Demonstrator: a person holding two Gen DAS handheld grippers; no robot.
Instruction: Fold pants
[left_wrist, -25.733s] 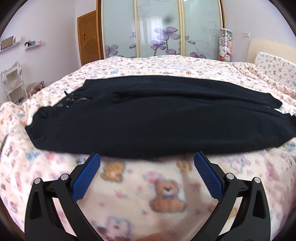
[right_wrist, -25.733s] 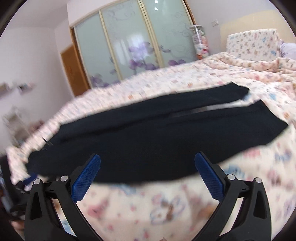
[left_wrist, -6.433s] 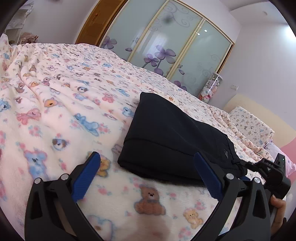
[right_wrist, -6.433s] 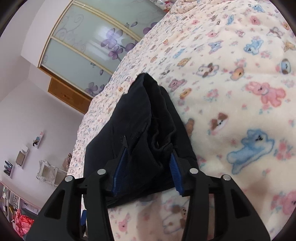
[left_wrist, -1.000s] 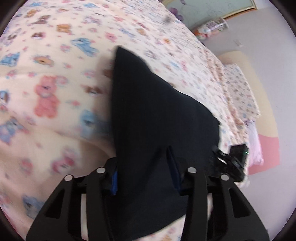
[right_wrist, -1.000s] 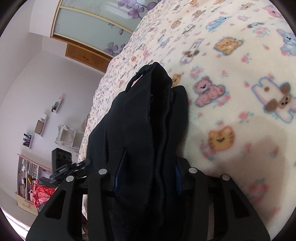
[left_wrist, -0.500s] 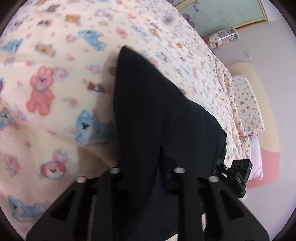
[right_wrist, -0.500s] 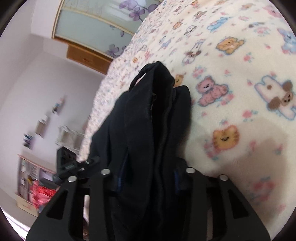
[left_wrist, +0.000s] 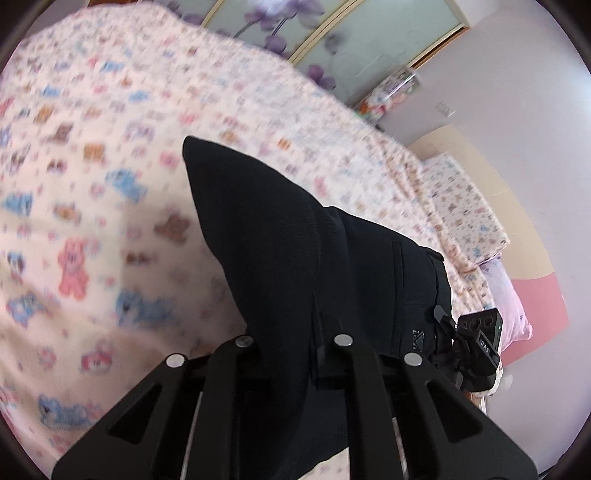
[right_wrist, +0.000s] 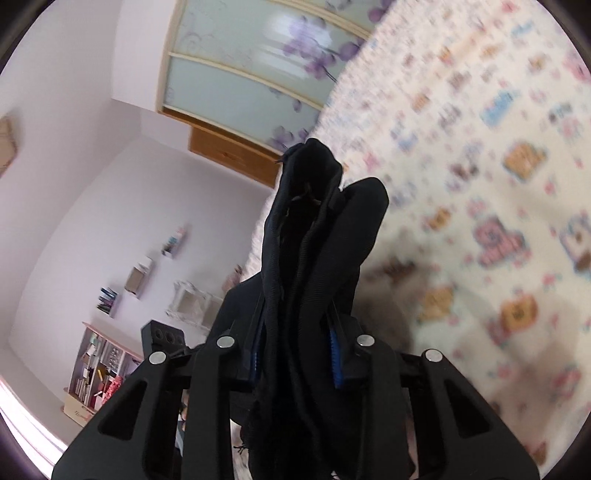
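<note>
The black pants (left_wrist: 280, 229), folded into a thick bundle, hang lifted above the bear-print blanket (left_wrist: 110, 184). My left gripper (left_wrist: 291, 332) grips one edge of the bundle, its jaws still closing on the fabric, which hides the pads. In the right wrist view, my right gripper (right_wrist: 295, 339) pinches the bunched layers of the pants (right_wrist: 317, 229) between its blue pads (right_wrist: 337, 363), with its jaws also still closing. The fabric stands up past the fingertips in two humps. Each view shows part of the other gripper's black body at the far end of the bundle.
The blanket (right_wrist: 480, 184) covers the whole bed around and under the pants. Pillows (left_wrist: 461, 206) and a headboard lie at the right end. A sliding wardrobe (right_wrist: 240, 74) stands beyond the bed. Wall shelves and a low bookcase (right_wrist: 99, 373) are off the bed's left side.
Both grippers have risen and tilted upward, lifting the pants off the blanket. Their jaws have narrowed on the fabric. More wall and wardrobe shows in both views.
</note>
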